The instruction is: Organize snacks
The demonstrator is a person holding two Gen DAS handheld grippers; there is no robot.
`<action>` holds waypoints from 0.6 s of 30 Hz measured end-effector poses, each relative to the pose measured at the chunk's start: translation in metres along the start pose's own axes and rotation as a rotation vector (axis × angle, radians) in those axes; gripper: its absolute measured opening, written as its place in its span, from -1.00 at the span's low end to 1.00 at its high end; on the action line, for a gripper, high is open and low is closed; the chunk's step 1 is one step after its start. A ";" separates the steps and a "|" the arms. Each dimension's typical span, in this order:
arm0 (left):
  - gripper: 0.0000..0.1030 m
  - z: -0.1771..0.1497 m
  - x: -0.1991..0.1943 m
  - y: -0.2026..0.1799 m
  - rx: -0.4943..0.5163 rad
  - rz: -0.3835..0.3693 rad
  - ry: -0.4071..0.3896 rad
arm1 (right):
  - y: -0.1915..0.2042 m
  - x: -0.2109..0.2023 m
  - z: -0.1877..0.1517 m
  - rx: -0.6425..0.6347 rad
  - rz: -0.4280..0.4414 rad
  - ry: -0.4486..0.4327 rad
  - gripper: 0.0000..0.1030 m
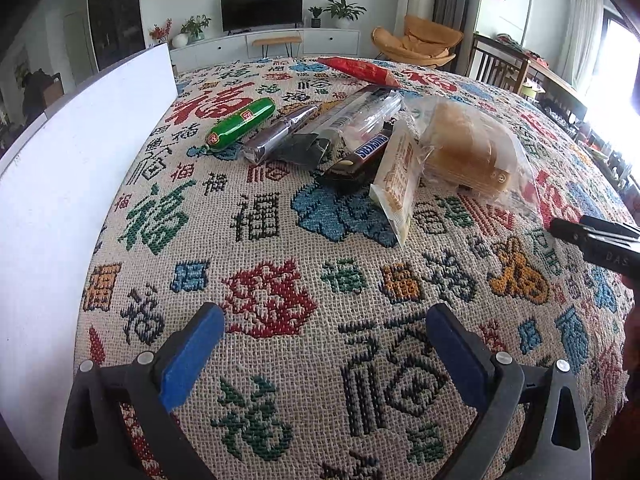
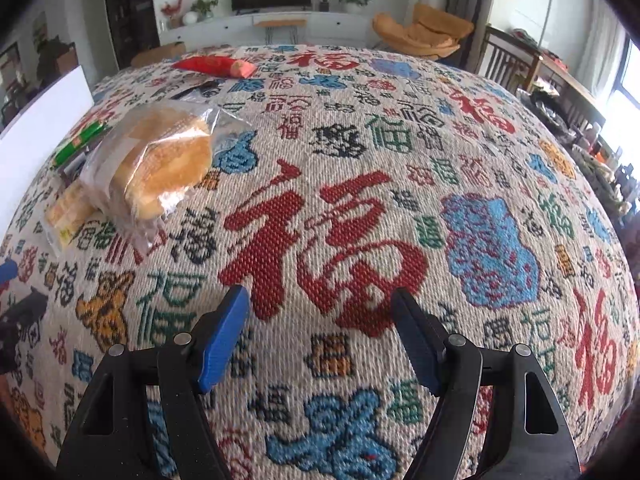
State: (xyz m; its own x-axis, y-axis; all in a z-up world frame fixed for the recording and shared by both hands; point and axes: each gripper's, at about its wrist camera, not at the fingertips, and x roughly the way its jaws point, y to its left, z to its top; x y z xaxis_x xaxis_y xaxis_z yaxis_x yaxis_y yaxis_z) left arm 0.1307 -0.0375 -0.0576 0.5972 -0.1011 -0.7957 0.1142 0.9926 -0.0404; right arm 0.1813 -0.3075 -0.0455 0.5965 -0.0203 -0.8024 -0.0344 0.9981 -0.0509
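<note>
A row of snacks lies on the patterned tablecloth [image 1: 280,264]: a green sausage [image 1: 241,123], a silver bar [image 1: 279,135], a dark packet [image 1: 340,124], a Snickers bar [image 1: 360,156], a cream wafer pack [image 1: 394,180], a bagged bread bun [image 1: 466,148] and a red packet [image 1: 358,69] further back. My left gripper [image 1: 326,320] is open and empty, well short of the row. My right gripper [image 2: 320,300] is open and empty over bare cloth, to the right of the bun [image 2: 160,160]. The red packet [image 2: 216,66] lies far back.
A white box wall [image 1: 80,160] stands along the left edge of the table. The right gripper's black body [image 1: 600,240] shows at the right edge of the left wrist view. Chairs [image 2: 512,60] and a side table stand beyond the far right edge.
</note>
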 end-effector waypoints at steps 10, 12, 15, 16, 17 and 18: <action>1.00 0.000 0.002 -0.005 0.019 0.019 0.011 | -0.002 0.012 0.008 0.084 -0.020 -0.032 0.67; 1.00 0.000 0.002 -0.005 0.019 0.019 0.011 | -0.001 0.011 0.008 0.084 -0.021 -0.032 0.67; 1.00 0.000 0.002 -0.005 0.019 0.019 0.010 | 0.000 0.011 0.008 0.084 -0.022 -0.031 0.68; 1.00 0.000 0.002 -0.005 0.019 0.018 0.010 | -0.001 0.011 0.008 0.083 -0.022 -0.032 0.68; 1.00 0.000 0.002 -0.005 0.019 0.019 0.011 | -0.001 0.012 0.008 0.083 -0.022 -0.032 0.68; 1.00 0.001 0.002 -0.005 0.019 0.019 0.010 | -0.001 0.011 0.008 0.083 -0.022 -0.032 0.68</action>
State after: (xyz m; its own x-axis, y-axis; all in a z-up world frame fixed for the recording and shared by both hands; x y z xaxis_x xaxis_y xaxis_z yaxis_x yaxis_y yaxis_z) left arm 0.1317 -0.0431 -0.0587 0.5910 -0.0818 -0.8025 0.1186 0.9929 -0.0139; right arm 0.1943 -0.3082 -0.0500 0.6215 -0.0415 -0.7823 0.0450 0.9988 -0.0173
